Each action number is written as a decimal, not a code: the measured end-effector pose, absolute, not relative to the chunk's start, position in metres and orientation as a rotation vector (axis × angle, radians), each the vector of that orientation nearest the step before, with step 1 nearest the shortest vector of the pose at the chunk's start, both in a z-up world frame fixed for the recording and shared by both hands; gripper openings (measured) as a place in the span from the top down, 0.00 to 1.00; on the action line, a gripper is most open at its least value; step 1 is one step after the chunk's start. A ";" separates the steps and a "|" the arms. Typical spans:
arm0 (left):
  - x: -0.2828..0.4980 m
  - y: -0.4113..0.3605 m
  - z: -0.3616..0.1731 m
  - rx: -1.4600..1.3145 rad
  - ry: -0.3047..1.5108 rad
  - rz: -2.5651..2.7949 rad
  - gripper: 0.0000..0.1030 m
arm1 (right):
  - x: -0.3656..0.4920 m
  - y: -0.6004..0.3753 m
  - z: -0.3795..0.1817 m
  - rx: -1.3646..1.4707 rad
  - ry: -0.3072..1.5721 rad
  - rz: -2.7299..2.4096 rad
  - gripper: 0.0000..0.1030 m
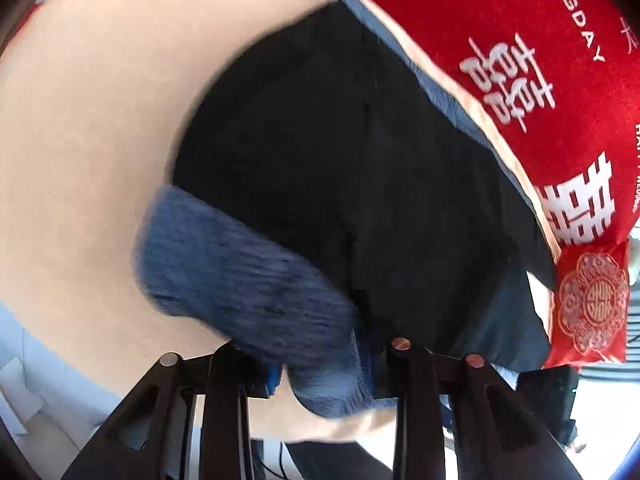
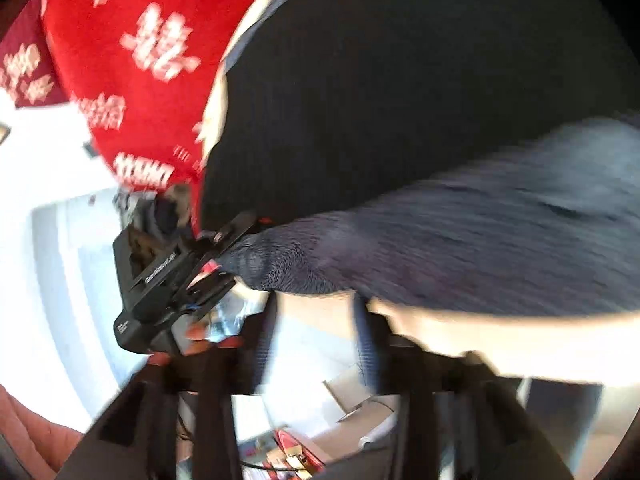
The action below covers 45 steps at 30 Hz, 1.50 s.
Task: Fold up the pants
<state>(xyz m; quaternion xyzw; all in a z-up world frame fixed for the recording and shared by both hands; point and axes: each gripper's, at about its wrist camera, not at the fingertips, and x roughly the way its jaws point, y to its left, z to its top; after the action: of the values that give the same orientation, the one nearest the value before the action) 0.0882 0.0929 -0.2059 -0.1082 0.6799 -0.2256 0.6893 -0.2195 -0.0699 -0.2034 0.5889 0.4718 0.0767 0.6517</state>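
The pants (image 1: 340,168) are dark navy and lie on a cream surface (image 1: 100,128), with a lighter blue ribbed waistband (image 1: 240,276) folded up toward me. My left gripper (image 1: 320,364) is at the waistband's near end, with the fabric bunched between its fingers (image 1: 404,360). In the right wrist view the dark pants (image 2: 400,80) fill the upper right and the blurred waistband (image 2: 460,248) stretches across. The left gripper (image 2: 216,256) shows there pinching the waistband's tip. My right gripper (image 2: 316,360) is blurred; fabric seems to pass between its fingers (image 2: 368,344).
A red cloth with white characters (image 1: 520,72) borders the cream surface on the far right. A red embroidered piece (image 1: 592,304) hangs at the right edge. The right wrist view shows the red cloth (image 2: 132,60), white floor or wall (image 2: 52,240) and clutter below (image 2: 288,452).
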 end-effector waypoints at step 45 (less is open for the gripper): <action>0.292 -0.065 -0.199 -0.037 1.275 -0.297 0.55 | 0.008 -0.320 -0.197 1.090 1.164 0.074 0.92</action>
<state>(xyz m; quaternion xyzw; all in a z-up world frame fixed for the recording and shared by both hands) 0.2924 -0.0654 -0.1995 -0.0171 0.5929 -0.1383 0.7931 0.0084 -0.3202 -0.1966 0.4890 0.5220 0.0333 0.6981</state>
